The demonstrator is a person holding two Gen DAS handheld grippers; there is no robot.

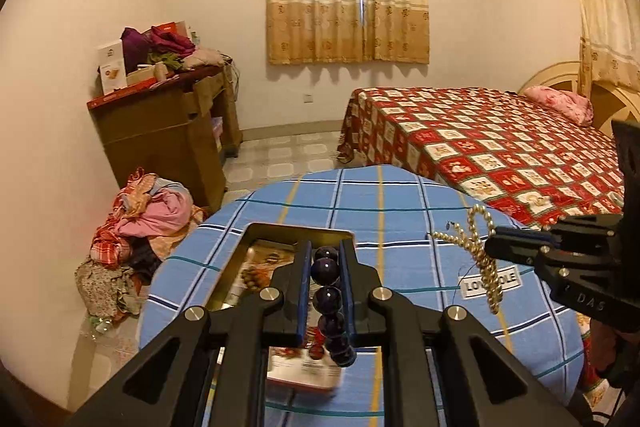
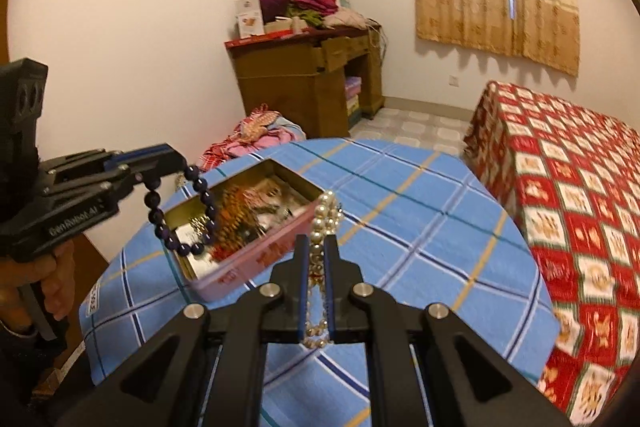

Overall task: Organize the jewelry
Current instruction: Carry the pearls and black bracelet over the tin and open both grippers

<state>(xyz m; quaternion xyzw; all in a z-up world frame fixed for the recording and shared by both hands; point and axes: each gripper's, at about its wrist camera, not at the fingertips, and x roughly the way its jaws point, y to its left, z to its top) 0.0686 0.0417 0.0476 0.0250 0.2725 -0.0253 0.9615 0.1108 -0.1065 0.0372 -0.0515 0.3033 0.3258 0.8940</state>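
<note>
My left gripper [image 1: 325,253] is shut on a dark purple bead bracelet [image 1: 330,303] and holds it above the open pink tin box [image 1: 236,267]. In the right wrist view the left gripper [image 2: 176,163] comes in from the left with the purple bracelet [image 2: 184,215] hanging as a loop over the tin's [image 2: 240,267] near-left corner. My right gripper [image 2: 316,247] is shut on a pearl bracelet [image 2: 322,223], held above the table just right of the tin. In the left wrist view the right gripper [image 1: 494,247] holds the pearl bracelet [image 1: 482,251] dangling. The tin holds other jewelry.
The round table wears a blue plaid cloth [image 2: 420,227]. A bed with a red patterned cover [image 2: 580,207] stands close to the right. A brown cabinet [image 2: 304,79] piled with clothes and a heap of clothes [image 1: 136,227] on the floor lie beyond.
</note>
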